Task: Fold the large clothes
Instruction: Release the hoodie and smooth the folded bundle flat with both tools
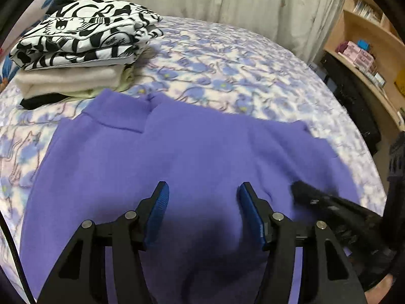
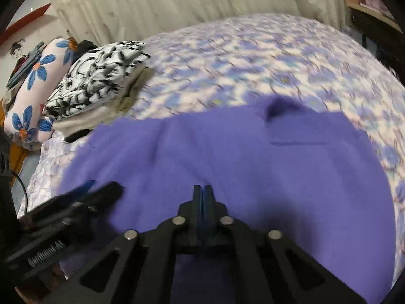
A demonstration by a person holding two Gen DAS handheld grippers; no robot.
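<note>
purple garment flat | left tool angled down, parted, empty | right tool closed, empty

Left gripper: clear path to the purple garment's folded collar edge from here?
Probably yes. The left gripper is open above the purple garment; nothing lies between it and the collar edge.

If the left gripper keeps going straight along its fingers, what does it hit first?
Most likely the purple garment spread on the bed: the left gripper, fingers open with nothing between them, points down at that cloth. Depth is hard to judge, but nothing else shows in its line.
</note>
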